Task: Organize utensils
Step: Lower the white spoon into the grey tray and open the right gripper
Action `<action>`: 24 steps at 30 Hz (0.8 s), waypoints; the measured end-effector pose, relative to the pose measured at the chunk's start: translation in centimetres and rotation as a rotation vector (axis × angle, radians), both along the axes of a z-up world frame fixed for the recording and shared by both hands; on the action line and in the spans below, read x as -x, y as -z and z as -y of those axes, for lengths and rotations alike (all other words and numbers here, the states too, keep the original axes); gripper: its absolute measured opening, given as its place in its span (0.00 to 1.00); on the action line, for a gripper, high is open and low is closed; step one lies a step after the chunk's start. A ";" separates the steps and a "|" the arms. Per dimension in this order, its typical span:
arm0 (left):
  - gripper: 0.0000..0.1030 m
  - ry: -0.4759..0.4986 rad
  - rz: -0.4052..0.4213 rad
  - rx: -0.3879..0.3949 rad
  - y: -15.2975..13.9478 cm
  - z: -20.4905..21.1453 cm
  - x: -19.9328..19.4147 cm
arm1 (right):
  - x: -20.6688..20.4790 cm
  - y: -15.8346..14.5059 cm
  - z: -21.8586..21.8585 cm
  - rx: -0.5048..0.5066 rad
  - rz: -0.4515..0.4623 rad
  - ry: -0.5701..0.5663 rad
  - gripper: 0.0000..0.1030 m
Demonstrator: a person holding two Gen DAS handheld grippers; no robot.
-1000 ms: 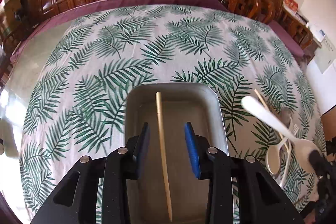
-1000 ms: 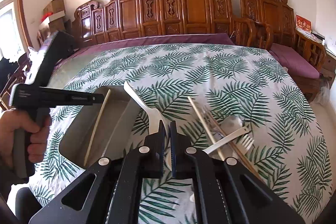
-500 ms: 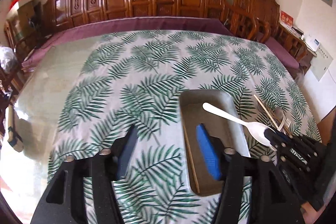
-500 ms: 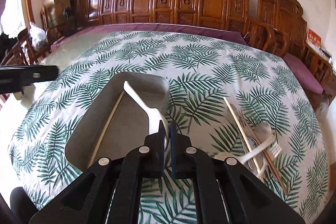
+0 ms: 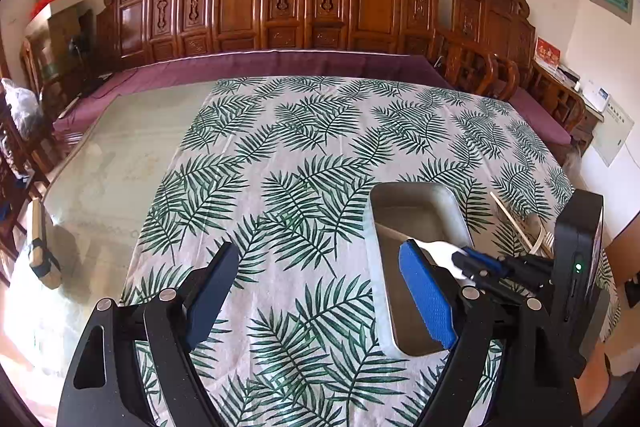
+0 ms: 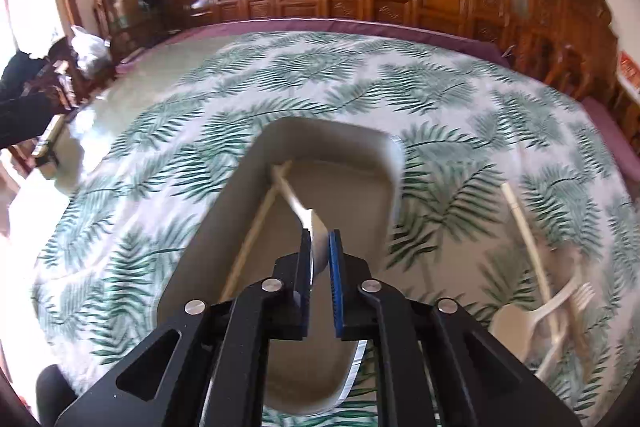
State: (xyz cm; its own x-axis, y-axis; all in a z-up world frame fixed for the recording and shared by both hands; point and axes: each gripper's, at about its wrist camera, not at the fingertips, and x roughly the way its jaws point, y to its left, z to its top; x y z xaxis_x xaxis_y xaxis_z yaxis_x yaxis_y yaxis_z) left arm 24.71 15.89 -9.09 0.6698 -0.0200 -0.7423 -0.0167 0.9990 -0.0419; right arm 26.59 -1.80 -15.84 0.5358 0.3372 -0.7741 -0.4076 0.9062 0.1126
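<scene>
Over the metal tray [image 6: 372,163] on the leaf-print table [image 5: 304,147], the right gripper [image 6: 320,259] had come down from half a second earlier, its jaws pinched on the bowl of a white plastic spoon [image 6: 316,227] whose handle now reached down to the tray floor, crossing the wooden chopstick [image 6: 256,227] lying there. The left gripper [image 5: 320,291] had drawn back to the tray's left, its jaws spread wide and empty over the cloth. Right of the tray lay a second chopstick [image 6: 524,223], a white fork [image 6: 576,299] and another spoon [image 6: 512,327] in a loose pile.
</scene>
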 end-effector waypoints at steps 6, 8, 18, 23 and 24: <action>0.77 -0.005 -0.001 -0.007 0.1 0.2 0.7 | 1.1 -0.6 0.2 -0.122 -0.040 -0.106 0.47; 0.77 -0.006 -0.003 -0.004 0.1 0.5 1.1 | 1.6 -1.3 0.9 -0.155 -0.027 -0.121 0.51; 0.77 0.035 0.005 0.034 -0.1 5.2 3.8 | 7.3 -5.1 10.8 -0.099 0.057 -0.197 0.51; 0.77 0.082 0.008 0.063 0.3 8.9 5.0 | 10.1 -3.5 16.7 -0.020 0.027 -0.207 0.51; 0.77 0.095 0.008 0.070 0.5 9.7 5.4 | 10.7 -3.0 17.7 -0.012 0.016 -0.207 0.51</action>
State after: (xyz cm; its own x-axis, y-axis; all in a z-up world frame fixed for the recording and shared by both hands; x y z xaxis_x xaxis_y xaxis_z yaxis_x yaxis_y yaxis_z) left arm 19.35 6.14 -9.59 0.6686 -0.1349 -0.7313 0.0782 0.9907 -0.1112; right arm 15.87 -19.54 -12.80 0.4661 0.4505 -0.7615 -0.5869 0.8015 0.1150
